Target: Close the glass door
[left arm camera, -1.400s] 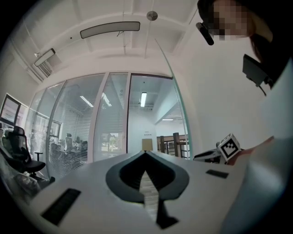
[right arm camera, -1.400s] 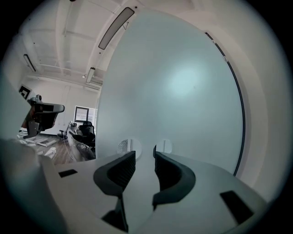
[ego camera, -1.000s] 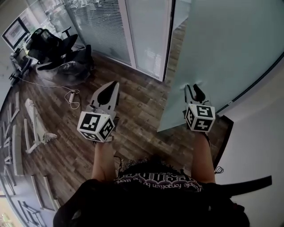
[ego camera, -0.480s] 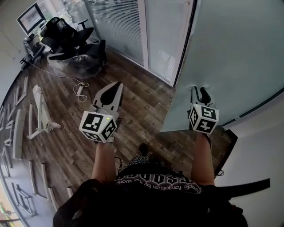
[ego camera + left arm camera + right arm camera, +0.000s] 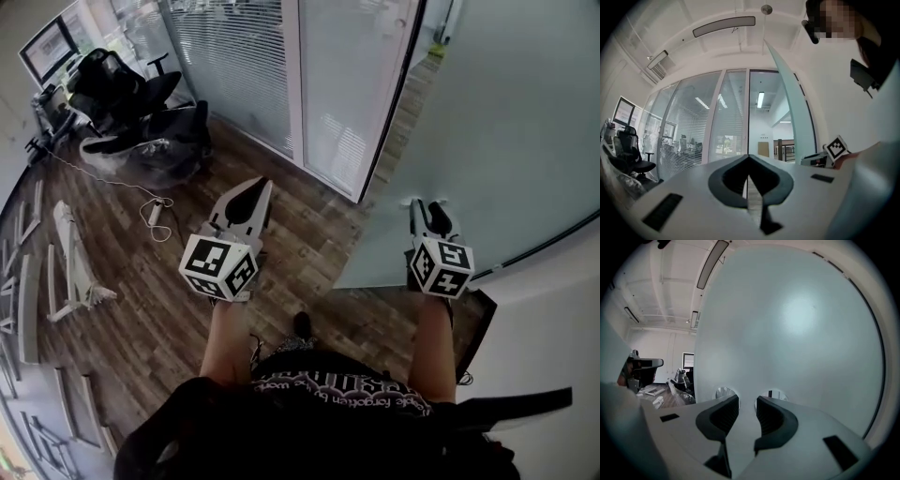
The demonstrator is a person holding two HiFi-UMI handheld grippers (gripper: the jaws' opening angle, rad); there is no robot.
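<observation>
Right tongs: your right tongs are released, jaws a narrow gap apart with nothing between them; the tips point straight at the frosted pane, right up against its face, though whether they touch you cannot tell.

Left tongs: your left tongs are clenched, jaws pressed together on nothing; you hold them in the air over the floor, well apart from the door, pointing toward the opening.

Glass door: the glass door stands at your right, a wide frosted panel filling the right tongs' view; two small round patches show on it just beyond the jaw tips; its free edge lies between your two tongs.

Doorway: the doorway shows ahead of the left tongs, with a lit corridor beyond; a glazed partition with blinds runs to its left.

Floor: the wooden floor lies beneath both arms; a power strip with its cable lies to the left.

Far corner: black office chairs stand at the upper left; a monitor sits beyond them.
</observation>
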